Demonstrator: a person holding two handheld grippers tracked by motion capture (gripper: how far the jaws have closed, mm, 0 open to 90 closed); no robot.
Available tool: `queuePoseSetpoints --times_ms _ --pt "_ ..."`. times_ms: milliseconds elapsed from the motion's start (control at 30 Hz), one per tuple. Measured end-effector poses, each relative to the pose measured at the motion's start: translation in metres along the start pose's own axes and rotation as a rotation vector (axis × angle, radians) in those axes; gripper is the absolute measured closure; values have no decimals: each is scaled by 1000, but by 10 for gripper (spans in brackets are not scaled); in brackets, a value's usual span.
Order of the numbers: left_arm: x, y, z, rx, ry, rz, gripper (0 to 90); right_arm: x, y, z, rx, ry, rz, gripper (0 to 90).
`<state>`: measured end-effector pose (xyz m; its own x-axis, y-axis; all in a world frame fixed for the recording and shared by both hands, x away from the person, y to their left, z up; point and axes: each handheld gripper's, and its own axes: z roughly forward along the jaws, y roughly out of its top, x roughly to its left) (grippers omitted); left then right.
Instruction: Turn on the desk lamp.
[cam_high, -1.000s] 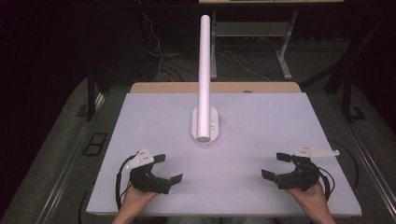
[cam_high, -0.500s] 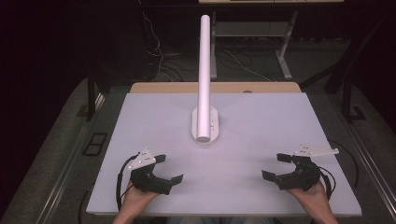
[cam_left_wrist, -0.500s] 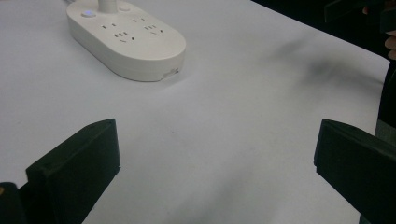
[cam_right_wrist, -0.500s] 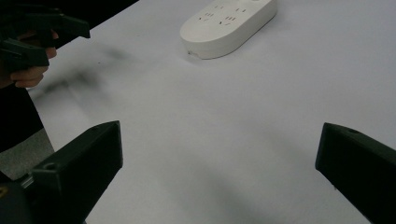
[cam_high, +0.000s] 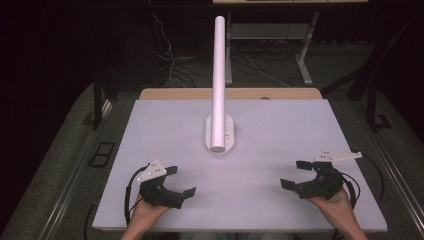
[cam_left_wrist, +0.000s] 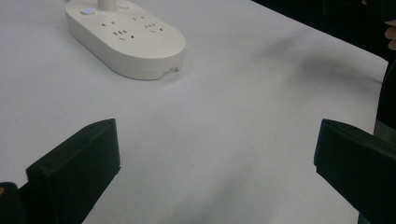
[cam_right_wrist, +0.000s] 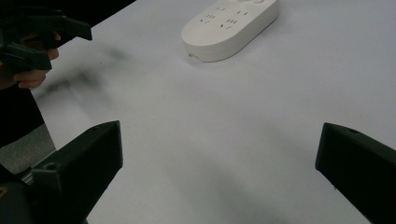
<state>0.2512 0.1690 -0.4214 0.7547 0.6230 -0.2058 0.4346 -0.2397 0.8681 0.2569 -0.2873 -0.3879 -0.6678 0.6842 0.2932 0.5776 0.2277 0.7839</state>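
White table (cam_high: 270, 150), power strip (cam_high: 220, 134) at centre; left tongs (cam_high: 181, 181), right tongs (cam_high: 296, 175) spread, empty.

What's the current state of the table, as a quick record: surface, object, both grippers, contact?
surface: white table, with a wooden edge strip at its far side
object: white oval power strip base with sockets on top, at the table's centre, far half
attached: tall white post rising from the base
left gripper: near left, jaws wide apart, nothing between them
right gripper: near right, jaws wide apart, nothing between them
contact: neither gripper touches the base; bare tabletop lies between
hands: one hand holds each gripper from the near edge
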Motion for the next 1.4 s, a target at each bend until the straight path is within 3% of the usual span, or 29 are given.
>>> queuePoseSetpoints --times_ms 700,1400 --pt "2 0 -1 -9 2 -11 0 2 39 12 33 38 -50 5" --pt "2 -1 -1 -13 5 -9 0 3 82 46 63 63 -87 5"
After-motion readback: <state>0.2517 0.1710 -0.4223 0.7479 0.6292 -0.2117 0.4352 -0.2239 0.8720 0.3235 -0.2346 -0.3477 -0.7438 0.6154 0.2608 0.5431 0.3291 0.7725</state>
